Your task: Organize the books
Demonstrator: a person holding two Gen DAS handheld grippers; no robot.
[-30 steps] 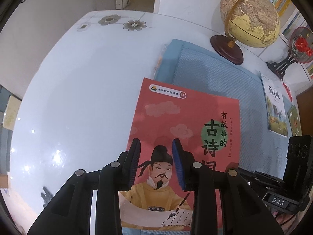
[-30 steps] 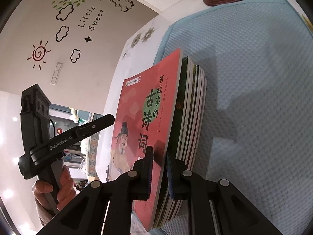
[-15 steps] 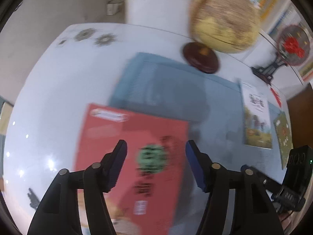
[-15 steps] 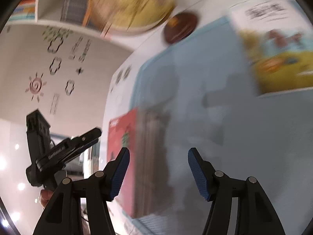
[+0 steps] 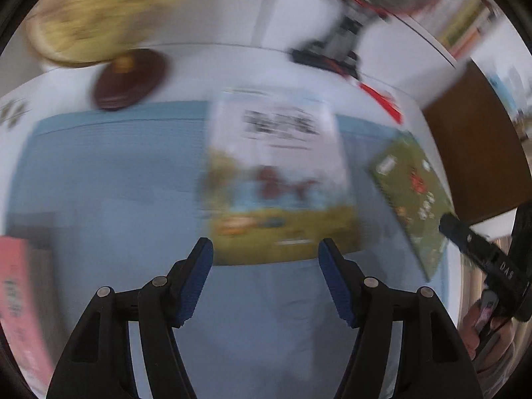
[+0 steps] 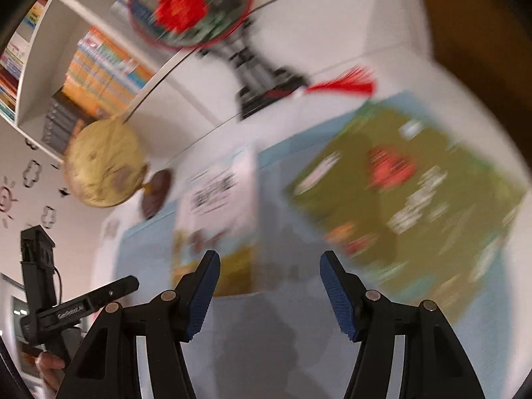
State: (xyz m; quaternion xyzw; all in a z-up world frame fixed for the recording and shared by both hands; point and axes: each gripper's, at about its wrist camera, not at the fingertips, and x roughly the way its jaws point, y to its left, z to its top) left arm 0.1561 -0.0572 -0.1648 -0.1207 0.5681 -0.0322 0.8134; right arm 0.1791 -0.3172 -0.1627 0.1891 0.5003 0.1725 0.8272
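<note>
Blue mat (image 5: 116,173) holds 2 loose books; globe (image 6: 103,166) behind; left gripper (image 5: 264,279), right gripper (image 6: 269,294) released, empty.

2 books (image 5: 276,179) on mat (image 5: 109,179), globe (image 5: 96,16) behind

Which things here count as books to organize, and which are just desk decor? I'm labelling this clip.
Part of the job:
- white-topped picture book, flat on the blue mat
- green book, flat on the mat
- red book, at the left edge

Just lying about:
- globe
- round red ornament on its stand
- red tassel
- shelved books behind
</note>
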